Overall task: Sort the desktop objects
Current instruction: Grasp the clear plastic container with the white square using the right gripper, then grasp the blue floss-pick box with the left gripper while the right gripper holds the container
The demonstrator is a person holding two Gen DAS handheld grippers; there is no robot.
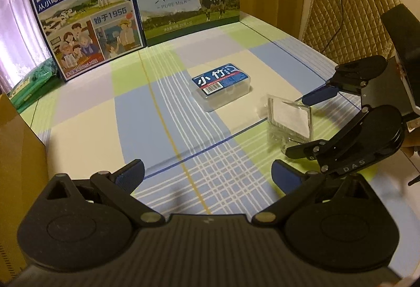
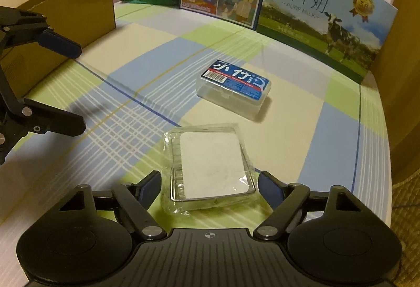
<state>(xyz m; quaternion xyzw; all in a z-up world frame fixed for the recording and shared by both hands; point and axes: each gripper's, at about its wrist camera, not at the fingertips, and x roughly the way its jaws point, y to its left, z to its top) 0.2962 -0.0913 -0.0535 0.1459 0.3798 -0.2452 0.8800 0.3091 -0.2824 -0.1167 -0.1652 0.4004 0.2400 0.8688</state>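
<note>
Jaws spread wide and empty on both tools: the right gripper (image 2: 209,188) straddles a clear wrapped packet (image 2: 210,170) at lower centre of its view, pads beside but not touching. Closing squarely on the packet's long sides looks the surest grip, since the film may slip. The left gripper (image 1: 208,175) hovers over bare tablecloth (image 1: 86,113). A blue-labelled plastic box (image 2: 233,88) lies just beyond; a cardboard box (image 2: 78,14) waits upper left, with open room between.

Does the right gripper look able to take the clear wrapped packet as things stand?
Probably yes. The right gripper is open with the clear wrapped packet lying between its fingers; nothing blocks it, and the labelled plastic box sits apart, farther back.
</note>
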